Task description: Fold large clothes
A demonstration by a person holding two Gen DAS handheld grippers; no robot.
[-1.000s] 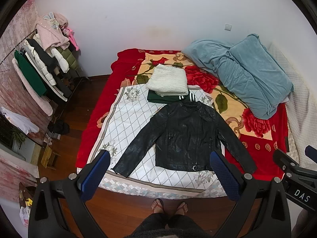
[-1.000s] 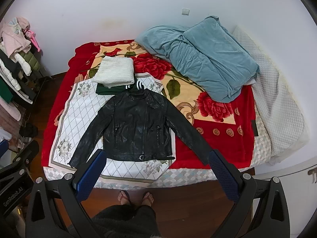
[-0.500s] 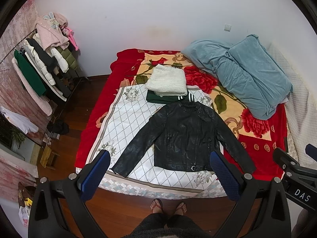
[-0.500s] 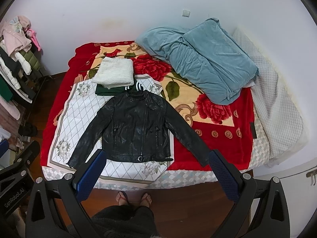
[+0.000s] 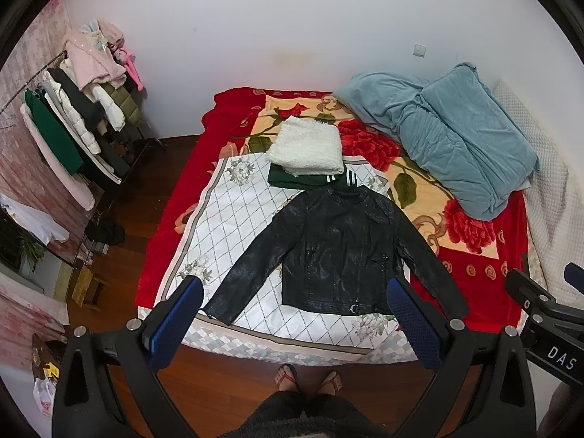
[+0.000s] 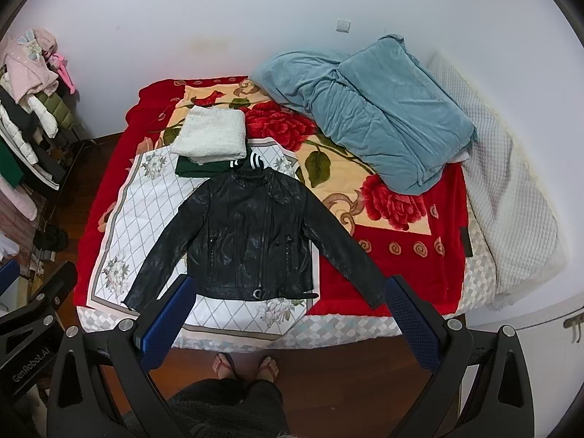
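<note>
Two tools hang wide apart and empty above the foot of the bed, the left tool and the right tool, each with its blue pads spread and nothing between them. Below them the person's sandalled feet stand on the wooden floor, close against the bed's near edge.

Just beyond that edge lies the black leather jacket, front up on a white diamond-patterned sheet. Its long axis runs straight away from the person: hem with the buckle nearest, collar farthest. The sleeves splay outward and down toward the near corners. The left sleeve cuff rests near the left tool's side, while the right sleeve stretches off the sheet onto the red floral blanket, its cuff close to the right tool's side. So each tool seems best placed for its own sleeve, and I judge the first fold would carry a sleeve inward across the chest.

Past the collar sits a folded green garment with a folded white knit stacked on top. Farther right lies a heaped blue quilt, and a rack of hanging clothes stands by the left wall.
</note>
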